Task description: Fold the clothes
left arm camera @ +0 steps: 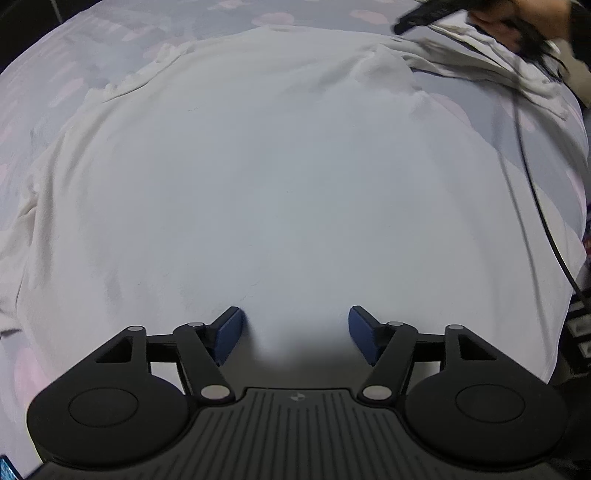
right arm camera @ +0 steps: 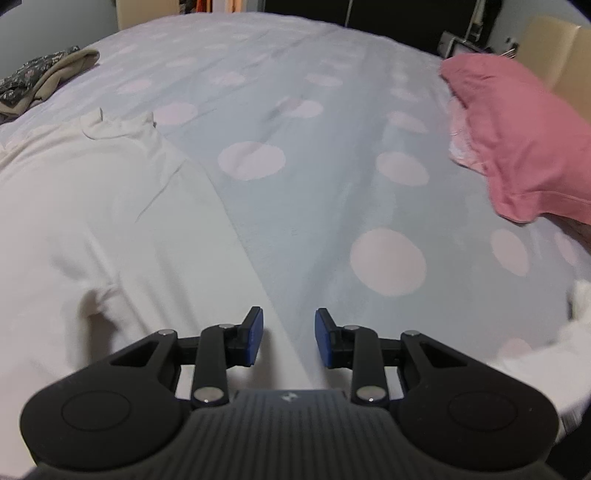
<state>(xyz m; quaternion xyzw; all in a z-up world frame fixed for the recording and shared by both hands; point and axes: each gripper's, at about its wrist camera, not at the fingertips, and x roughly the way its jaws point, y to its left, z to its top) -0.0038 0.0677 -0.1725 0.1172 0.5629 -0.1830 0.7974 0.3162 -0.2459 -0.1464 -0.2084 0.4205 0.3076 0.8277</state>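
A white shirt [left arm camera: 258, 177] lies spread flat on the bed and fills most of the left wrist view. My left gripper [left arm camera: 294, 332] is open and empty, low over the shirt's near part. In the right wrist view the same shirt [right arm camera: 92, 221] covers the left half, its edge running diagonally down to my right gripper [right arm camera: 289, 338]. That gripper is open and empty, its left finger over the shirt edge, its right finger over the sheet. The right gripper also shows far off in the left wrist view [left arm camera: 424, 14], beside the shirt's far right corner.
The bed sheet [right arm camera: 332, 147] is pale blue with pink dots. A pink garment [right arm camera: 517, 140] lies at the right. A dark patterned and beige pile [right arm camera: 40, 77] sits at the far left. A black cable [left arm camera: 532, 177] hangs along the bed's right side. More white cloth [right arm camera: 554, 350] lies at the lower right.
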